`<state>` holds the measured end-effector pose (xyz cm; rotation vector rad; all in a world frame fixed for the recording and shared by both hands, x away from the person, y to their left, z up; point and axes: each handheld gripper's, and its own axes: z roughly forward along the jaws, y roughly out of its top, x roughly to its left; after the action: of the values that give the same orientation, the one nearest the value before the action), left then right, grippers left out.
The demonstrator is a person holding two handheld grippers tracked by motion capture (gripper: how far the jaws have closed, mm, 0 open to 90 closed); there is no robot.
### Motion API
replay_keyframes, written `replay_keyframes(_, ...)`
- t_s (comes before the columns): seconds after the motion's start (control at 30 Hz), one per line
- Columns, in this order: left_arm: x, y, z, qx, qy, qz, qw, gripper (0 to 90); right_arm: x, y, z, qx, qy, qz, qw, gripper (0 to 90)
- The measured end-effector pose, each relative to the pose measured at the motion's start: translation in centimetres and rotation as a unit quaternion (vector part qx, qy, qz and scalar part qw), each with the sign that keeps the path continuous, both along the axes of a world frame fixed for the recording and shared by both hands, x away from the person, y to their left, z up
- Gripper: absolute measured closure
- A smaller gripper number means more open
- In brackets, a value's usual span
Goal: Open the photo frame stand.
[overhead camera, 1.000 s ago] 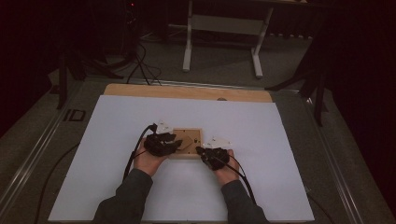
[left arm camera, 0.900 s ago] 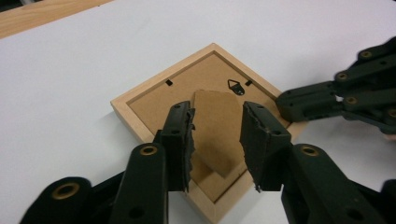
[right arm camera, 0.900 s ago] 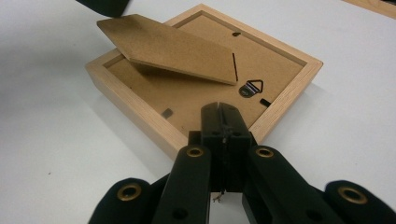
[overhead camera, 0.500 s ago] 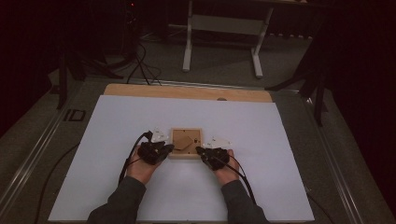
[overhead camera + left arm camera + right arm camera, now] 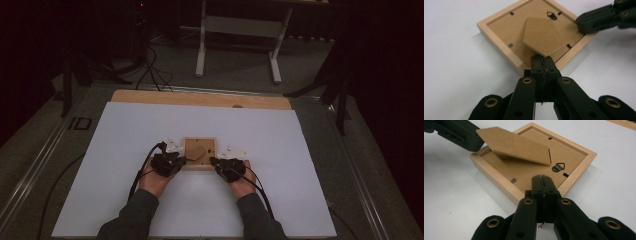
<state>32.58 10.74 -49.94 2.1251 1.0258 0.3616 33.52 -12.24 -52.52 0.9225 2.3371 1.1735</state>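
Note:
A light wooden picture frame [image 5: 200,152] lies face down on the white board [image 5: 300,150], its brown back [image 5: 506,32] up. Its pointed back stand [image 5: 544,35] [image 5: 516,143] is tilted up off the back. My left gripper [image 5: 182,161] [image 5: 541,60] is shut at the frame's near left corner, its tips touching the stand's pointed end, with nothing between the jaws. In the right gripper view it [image 5: 474,140] sits just under that point. My right gripper [image 5: 212,161] [image 5: 543,178] is also shut, its tips resting on the frame's near right corner beside the metal hanger [image 5: 559,167].
The white board lies on a wooden tabletop [image 5: 200,99] whose far edge shows beyond it. A white stand [image 5: 240,30] and cables [image 5: 150,70] are on the dark floor beyond the table. Cables trail from both grippers toward the person's sleeves.
The left hand has drawn back a little from over the frame's left side to its near left corner. The right hand has kept still.

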Motion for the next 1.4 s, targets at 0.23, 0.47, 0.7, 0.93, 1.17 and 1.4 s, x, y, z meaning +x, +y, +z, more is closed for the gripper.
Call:
replay_keyframes(0.23,0.6,-0.4,1.2,-0.03,0.008,-0.003,0.9995,79.1,0.0,0.0,0.0,0.001,0.0,-0.001,1.0,89.9)
replay_keyframes(0.47,1.9,-1.1,1.2,-0.038,0.056,-0.011,0.9977,56.8,0.0,0.0,0.0,0.001,0.0,-0.001,1.0,89.9)
replay_keyframes(0.7,3.2,-1.1,1.1,-0.069,0.08,0.006,0.9944,50.5,0.0,0.0,0.0,0.001,-0.001,0.0,1.0,89.9)
replay_keyframes(0.93,4.3,-1.5,0.8,-0.083,0.1,0.02,0.9912,49.4,0.0,0.0,0.0,0.001,0.001,0.0,1.0,89.8)
replay_keyframes(1.17,4.9,-1.8,0.8,-0.087,0.108,0.025,0.99,49.0,0.0,0.0,0.0,0.001,0.0,0.001,1.0,89.9)
replay_keyframes(1.4,5.3,-2.1,0.5,-0.086,0.12,0.028,0.9887,48.0,0.0,0.0,0.0,0.001,0.001,0.001,1.0,89.9)
